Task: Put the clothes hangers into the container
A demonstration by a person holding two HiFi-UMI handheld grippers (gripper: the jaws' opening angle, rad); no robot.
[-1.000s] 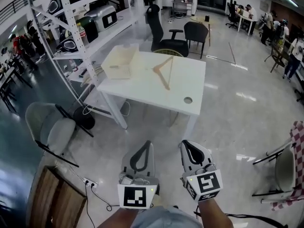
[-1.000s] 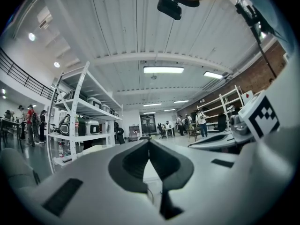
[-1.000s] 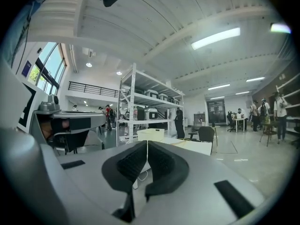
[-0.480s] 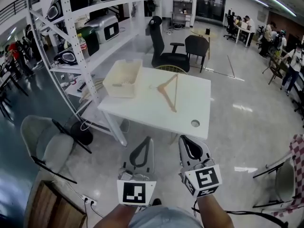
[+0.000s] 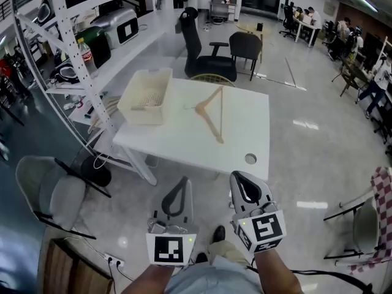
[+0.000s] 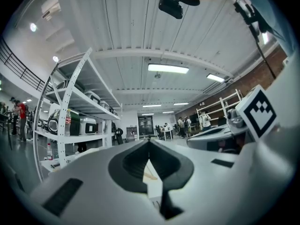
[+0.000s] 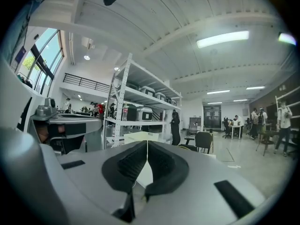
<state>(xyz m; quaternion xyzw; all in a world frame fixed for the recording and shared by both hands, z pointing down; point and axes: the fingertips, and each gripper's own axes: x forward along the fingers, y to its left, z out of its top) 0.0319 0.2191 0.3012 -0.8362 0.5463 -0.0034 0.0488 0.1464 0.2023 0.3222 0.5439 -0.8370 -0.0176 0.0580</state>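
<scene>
On the far left of the white table (image 5: 184, 149), the beige container (image 5: 146, 110) sat at about 9 o'clock from the one wooden hanger (image 5: 210, 123), near it but not touching. The left gripper (image 5: 185, 180) was held level short of the table's near edge. Its jaws were closed tip to tip on nothing, and the hanger lay at roughly 1 o'clock from it, well apart. The hanger rested flat near the middle of the tabletop, its long axis running 12 to 6 in the head view and its apex and hook turned toward 9 o'clock, at the container. The right gripper (image 5: 240, 176) was closed and empty too, and had the hanger at about 11 o'clock. The hanger's near end seemed slightly closer to this gripper, so it looked better placed for the pick, then a carry toward 9 o'clock.
</scene>
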